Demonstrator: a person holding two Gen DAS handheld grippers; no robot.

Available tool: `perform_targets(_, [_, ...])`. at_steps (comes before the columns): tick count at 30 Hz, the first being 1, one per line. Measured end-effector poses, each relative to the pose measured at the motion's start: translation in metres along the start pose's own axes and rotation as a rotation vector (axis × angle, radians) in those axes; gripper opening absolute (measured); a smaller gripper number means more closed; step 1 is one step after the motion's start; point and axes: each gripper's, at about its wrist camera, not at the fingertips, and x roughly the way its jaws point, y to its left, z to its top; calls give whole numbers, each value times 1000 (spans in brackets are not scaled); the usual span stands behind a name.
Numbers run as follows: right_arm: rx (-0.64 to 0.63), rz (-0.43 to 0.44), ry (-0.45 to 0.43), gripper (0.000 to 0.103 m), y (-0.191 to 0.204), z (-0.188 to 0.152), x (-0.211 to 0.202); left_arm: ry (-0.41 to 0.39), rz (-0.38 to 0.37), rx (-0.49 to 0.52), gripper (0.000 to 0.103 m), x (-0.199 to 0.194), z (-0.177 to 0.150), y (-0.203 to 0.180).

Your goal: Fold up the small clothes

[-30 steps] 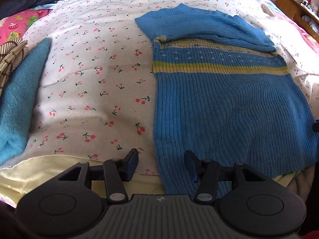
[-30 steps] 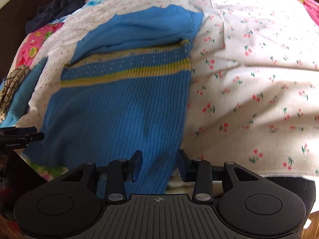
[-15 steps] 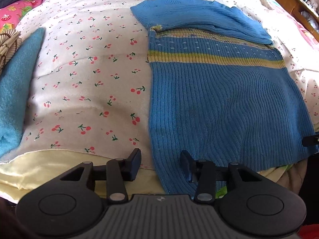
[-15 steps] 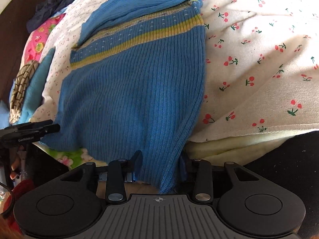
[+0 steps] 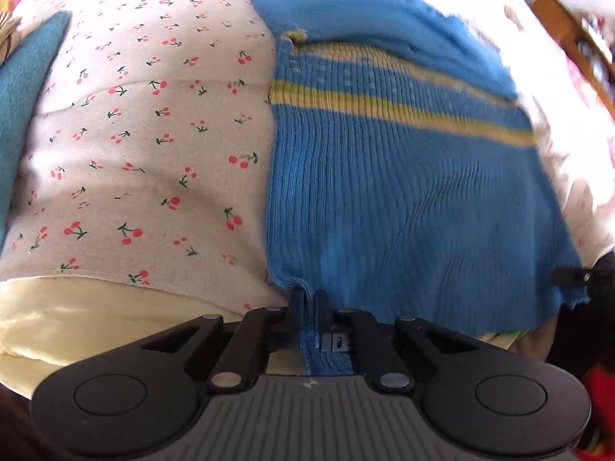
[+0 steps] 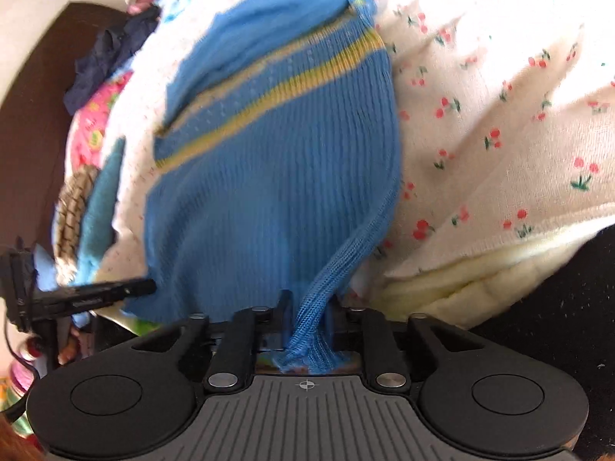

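You have both tongs pinching the hem corners of the blue sweater: left tongs at one corner, right tongs at the other, ready to lift the hem toward the sleeves folded across its chest on the bed.

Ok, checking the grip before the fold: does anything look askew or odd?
Mostly tidy. The right claw has the blue sweater hem corner bunched and twisted into a rope, while the left claw pinches its corner flatter. The sweater's top is already folded over.
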Motion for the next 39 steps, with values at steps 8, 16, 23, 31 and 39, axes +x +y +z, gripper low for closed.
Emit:
perform_targets(8, [18, 217, -323, 8, 27, 34, -34, -278, -284, -172, 8, -26, 51, 3])
perform_targets(16, [21, 237, -569, 8, 40, 128, -36, -488, -309, -173, 8, -26, 146, 4])
perform_targets(23, [60, 234, -555, 8, 32, 148, -9, -428, -208, 30, 11, -33, 117, -9])
perform_targets(31, [59, 193, -517, 8, 26, 107, -14, -301, -149, 70, 26, 2, 69, -8])
perform_targets(39, [133, 92, -498, 8, -3, 65, -37, -139, -243, 357, 25, 17, 26, -63])
